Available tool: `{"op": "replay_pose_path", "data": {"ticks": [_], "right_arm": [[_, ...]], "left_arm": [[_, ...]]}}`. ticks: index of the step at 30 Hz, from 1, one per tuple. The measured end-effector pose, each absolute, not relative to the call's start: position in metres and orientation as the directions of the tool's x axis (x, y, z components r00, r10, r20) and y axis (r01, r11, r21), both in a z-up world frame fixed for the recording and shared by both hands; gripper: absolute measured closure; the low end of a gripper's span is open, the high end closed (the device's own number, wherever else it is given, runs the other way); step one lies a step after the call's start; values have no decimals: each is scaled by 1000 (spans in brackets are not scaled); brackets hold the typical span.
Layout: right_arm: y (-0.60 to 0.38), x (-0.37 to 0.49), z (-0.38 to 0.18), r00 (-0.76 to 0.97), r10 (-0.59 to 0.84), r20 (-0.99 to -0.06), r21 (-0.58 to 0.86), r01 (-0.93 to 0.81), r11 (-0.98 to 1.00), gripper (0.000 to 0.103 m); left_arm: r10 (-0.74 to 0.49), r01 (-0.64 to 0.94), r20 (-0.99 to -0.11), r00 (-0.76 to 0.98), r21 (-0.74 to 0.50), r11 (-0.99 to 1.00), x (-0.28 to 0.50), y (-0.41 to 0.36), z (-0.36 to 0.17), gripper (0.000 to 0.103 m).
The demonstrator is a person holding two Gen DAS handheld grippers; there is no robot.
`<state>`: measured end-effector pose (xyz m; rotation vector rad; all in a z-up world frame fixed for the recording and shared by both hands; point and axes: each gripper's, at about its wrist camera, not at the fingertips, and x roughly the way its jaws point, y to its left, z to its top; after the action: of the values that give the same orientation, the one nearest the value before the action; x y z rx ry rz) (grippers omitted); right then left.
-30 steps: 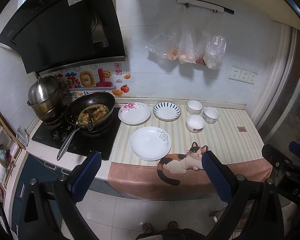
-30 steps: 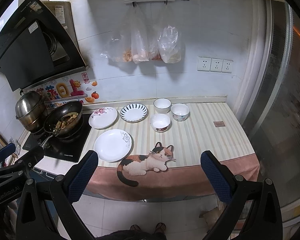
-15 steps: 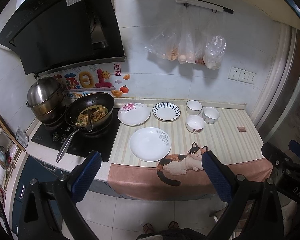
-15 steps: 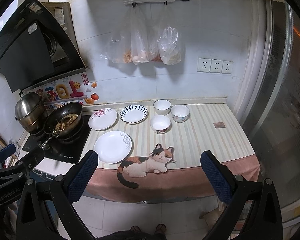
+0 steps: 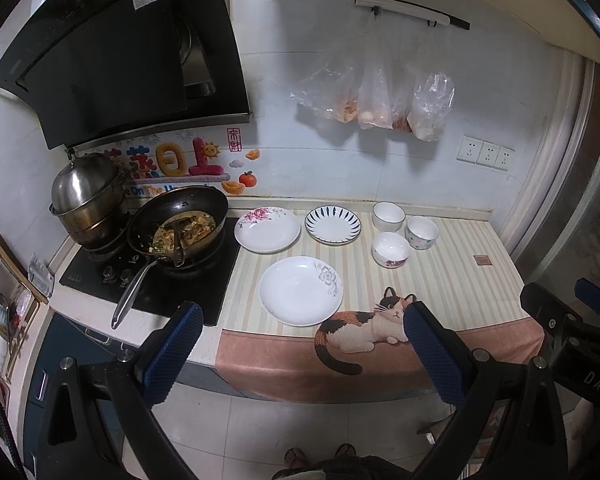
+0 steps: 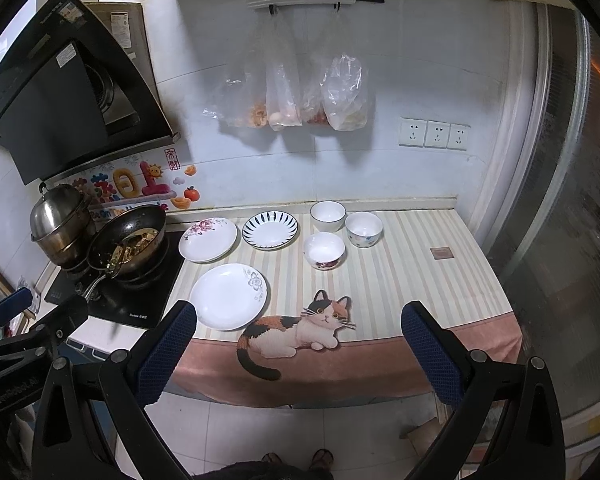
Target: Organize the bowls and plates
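Three plates lie on the striped counter mat: a white plate with a grey flower [image 5: 300, 291] [image 6: 229, 295] at the front, a pink-flowered plate [image 5: 267, 229] [image 6: 208, 239] and a blue-striped plate [image 5: 333, 224] [image 6: 270, 229] behind it. Three small bowls stand to their right: a plain white bowl [image 5: 388, 216] [image 6: 327, 216], a patterned bowl [image 5: 422, 232] [image 6: 363, 229] and a red-trimmed bowl [image 5: 391, 249] [image 6: 324, 250]. My left gripper [image 5: 300, 322] and right gripper [image 6: 299, 320] are both open and empty, held back from the counter's front edge.
A wok with food [image 5: 179, 225] and a steel pot [image 5: 87, 196] sit on the black hob [image 5: 152, 280] at the left. A range hood [image 5: 120, 52] hangs above. Plastic bags [image 5: 376, 100] hang on the wall. A cat picture [image 6: 300, 330] marks the mat's front.
Both views have shifted only slightly; the grippers stay open and the dishes have not moved.
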<state>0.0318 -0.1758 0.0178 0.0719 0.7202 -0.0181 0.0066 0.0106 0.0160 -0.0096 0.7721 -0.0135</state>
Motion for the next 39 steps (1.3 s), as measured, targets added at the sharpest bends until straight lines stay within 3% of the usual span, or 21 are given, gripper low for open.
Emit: {"op": "replay_pose_path", "data": {"ticks": [4, 7, 11, 20, 30, 33, 35, 39], "right_arm": [[-173, 34, 12, 761, 39, -648, 91, 26, 996, 0], [-173, 43, 0, 780, 118, -615, 151, -30, 988, 0], [-173, 75, -33, 736, 154, -659, 199, -27, 980, 0], [-165, 178, -153, 580, 214, -786, 238, -37, 971, 0], [-135, 336, -322, 326, 342, -881, 312, -142, 939, 3], [-121, 373, -363, 248, 372, -894, 342, -158, 926, 12], [-115, 392, -384, 206, 398, -894, 371, -161, 915, 18], [-105, 418, -414, 141, 428, -893, 406, -161, 900, 35]], "left_arm": [[-43, 44, -680, 732, -16, 999, 27, 16, 15, 0], [9, 25, -642, 767, 43, 999, 47, 29, 5, 0], [43, 7, -639, 768, 75, 997, 84, 49, -30, 0], [-4, -15, -840, 543, -15, 1000, 191, 82, -161, 0], [-59, -53, -947, 315, -80, 995, 294, 95, -289, 2], [-91, -60, -961, 260, -110, 992, 318, 99, -319, 15], [-124, -47, -967, 223, -138, 989, 328, 99, -338, 31], [-152, -31, -976, 156, -159, 987, 339, 95, -361, 38]]}}
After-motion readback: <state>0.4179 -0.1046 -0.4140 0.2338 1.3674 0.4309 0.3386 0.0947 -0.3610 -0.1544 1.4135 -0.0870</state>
